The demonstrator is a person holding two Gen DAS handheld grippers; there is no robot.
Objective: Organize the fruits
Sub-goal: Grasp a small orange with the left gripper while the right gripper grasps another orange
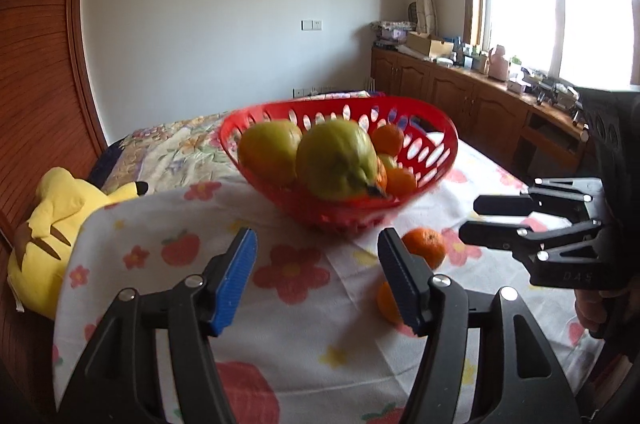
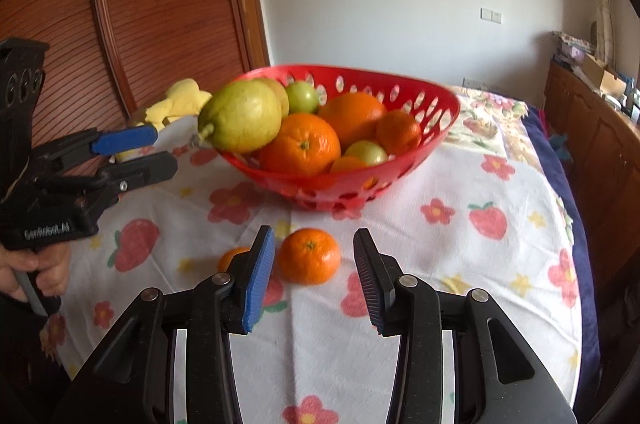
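A red perforated basket (image 1: 436, 148) (image 2: 436, 120) on the flowered cloth holds yellow-green fruits (image 1: 336, 160) (image 2: 244, 116) and several oranges (image 2: 300, 144). Two tangerines lie on the cloth in front of it: a larger one (image 1: 424, 246) (image 2: 309, 256) and a smaller one (image 1: 386, 302) (image 2: 230, 258). My left gripper (image 1: 316, 276) is open and empty, just left of both tangerines. It also shows in the right wrist view (image 2: 136, 156). My right gripper (image 2: 314, 276) is open and empty, jaws either side of the larger tangerine, a little short of it. It also shows in the left wrist view (image 1: 476, 220).
A yellow plush toy (image 1: 52, 224) (image 2: 176, 104) lies off the cloth's left edge beside a wooden slatted door (image 2: 140, 4). A patterned quilt (image 1: 180, 148) lies behind the basket. A cluttered wooden cabinet (image 1: 480, 92) runs under the window at right.
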